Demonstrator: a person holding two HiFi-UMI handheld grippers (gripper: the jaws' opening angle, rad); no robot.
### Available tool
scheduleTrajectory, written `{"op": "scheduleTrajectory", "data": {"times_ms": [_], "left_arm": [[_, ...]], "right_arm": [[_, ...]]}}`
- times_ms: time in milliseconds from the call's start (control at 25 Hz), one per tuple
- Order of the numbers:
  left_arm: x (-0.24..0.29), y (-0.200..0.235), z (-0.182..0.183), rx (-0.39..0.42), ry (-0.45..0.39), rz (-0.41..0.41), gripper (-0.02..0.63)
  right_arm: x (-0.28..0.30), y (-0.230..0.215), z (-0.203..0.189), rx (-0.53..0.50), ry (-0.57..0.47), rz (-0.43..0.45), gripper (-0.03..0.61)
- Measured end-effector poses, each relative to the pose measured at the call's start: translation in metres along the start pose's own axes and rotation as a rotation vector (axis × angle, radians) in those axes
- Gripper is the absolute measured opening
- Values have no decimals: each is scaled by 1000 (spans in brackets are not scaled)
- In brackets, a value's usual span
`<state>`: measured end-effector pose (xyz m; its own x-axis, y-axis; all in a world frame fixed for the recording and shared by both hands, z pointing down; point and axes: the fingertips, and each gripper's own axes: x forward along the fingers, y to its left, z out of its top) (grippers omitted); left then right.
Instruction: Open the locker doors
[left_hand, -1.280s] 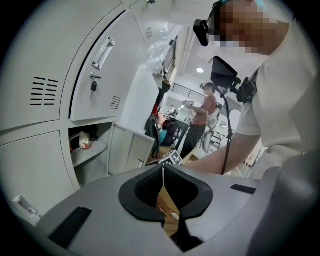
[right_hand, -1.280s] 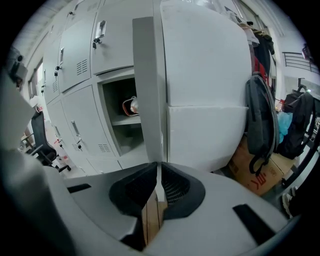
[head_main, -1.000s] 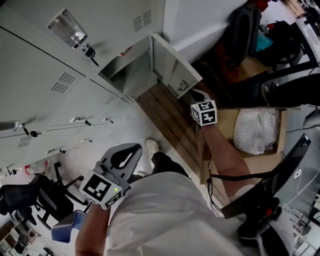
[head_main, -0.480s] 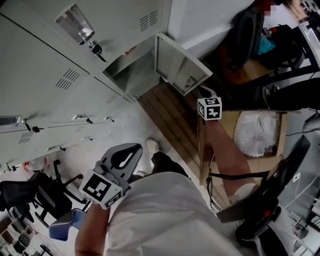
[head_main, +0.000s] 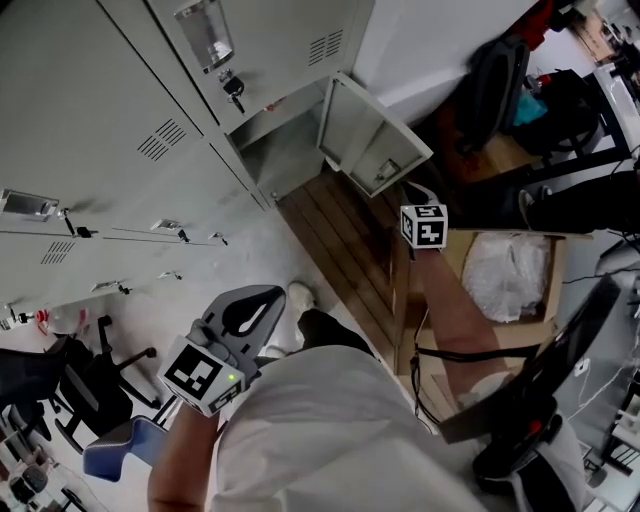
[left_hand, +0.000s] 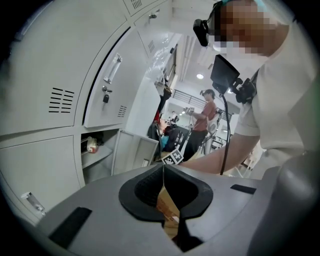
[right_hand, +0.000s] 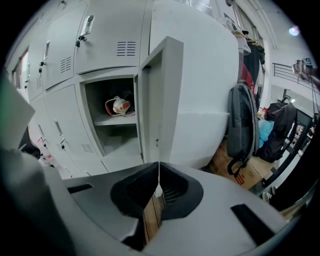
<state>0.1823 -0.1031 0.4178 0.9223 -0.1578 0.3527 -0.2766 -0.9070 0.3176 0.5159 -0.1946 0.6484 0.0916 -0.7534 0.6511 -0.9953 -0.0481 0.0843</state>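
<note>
Closed locker doors (head_main: 90, 120) fill the left of the head view, and none of these is opened yet. Left tongs (left_hand: 163, 169): jaws pressed together with nothing between them, held low by my body and well apart from the lockers, which lie to their left. Centre: one open door (head_main: 372, 135) at the wall end of the row, swung out into the room. Its compartment (right_hand: 112, 125) shows a red-and-white item (right_hand: 119, 106) on the shelf. Right tongs (right_hand: 159, 172): jaws likewise closed on nothing, angled downward, near that door's free edge but not touching it. The key relation for what I judge comes next is that the closed door above (right_hand: 112, 50) the open compartment lies up and left of the right tongs. Its handle (right_hand: 88, 24) runs vertically along the door's left edge, with a key just below it. The right hand is clearly nearer than the left. I would need to spread the jaws and raise them before reaching for it.
</note>
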Motion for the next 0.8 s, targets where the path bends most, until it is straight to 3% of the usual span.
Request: {"op": "scheduleTrajectory", "data": {"times_ms": [280,800], "left_arm": [[-47,-13,-4,7,-46,4,12],[-189,-34,-20,-10,-173,128,11]], "right_arm": [[-39,63,25,-30,-34,75,18],[-149,276,125,-132,-236,359,18]]}}
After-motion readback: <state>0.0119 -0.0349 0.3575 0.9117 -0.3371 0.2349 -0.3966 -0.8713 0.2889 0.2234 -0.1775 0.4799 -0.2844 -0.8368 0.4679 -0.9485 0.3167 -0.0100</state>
